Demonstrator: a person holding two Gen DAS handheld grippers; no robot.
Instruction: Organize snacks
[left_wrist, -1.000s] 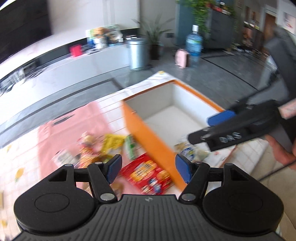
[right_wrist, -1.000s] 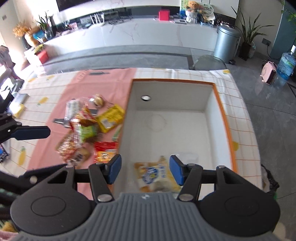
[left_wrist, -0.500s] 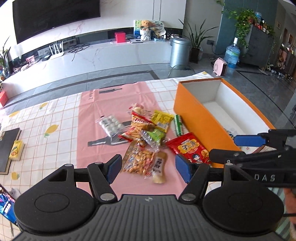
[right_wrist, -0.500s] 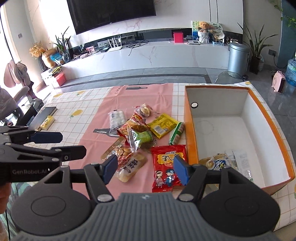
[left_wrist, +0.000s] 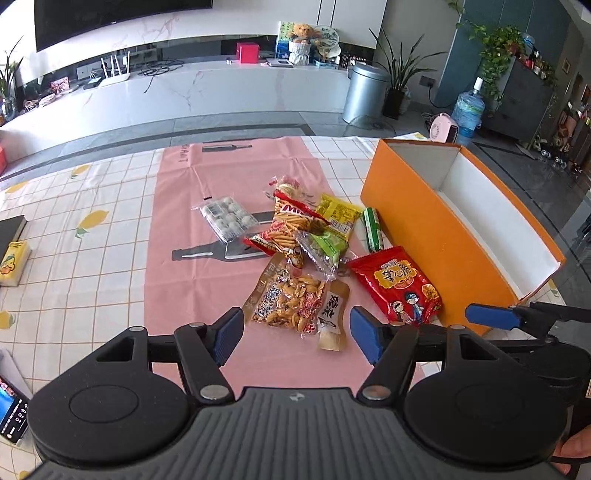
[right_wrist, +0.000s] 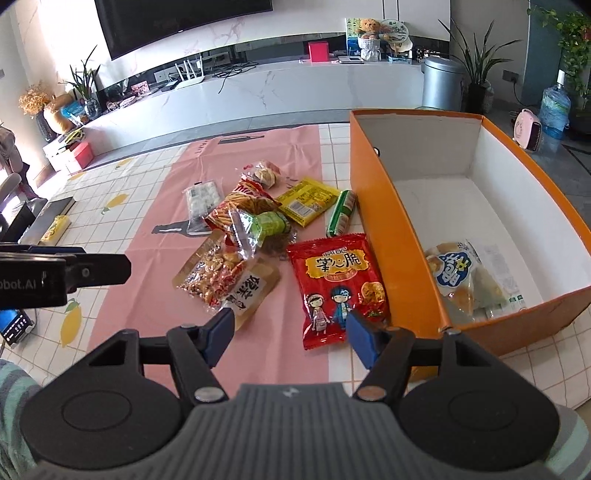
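your right gripper (right_wrist: 290, 334) is spread and empty over the red snack bag (right_wrist: 338, 286), orange box (right_wrist: 402, 236) at 2 o'clock, left gripper (left_wrist: 295, 334) spread too; you risk snagging the overlapping peanut pack (right_wrist: 214, 275) at 10 o'clock.

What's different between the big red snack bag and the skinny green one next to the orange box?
The red snack bag is wide and flat; the green snack is a narrow, sausage-shaped roll. The red snack bag has cartoon children and yellow lettering; the green snack looks mostly plain green and white. The red snack bag lies nearer the cameras; the green snack lies farther back. Both lie on the table beside the orange box, not yet inside.
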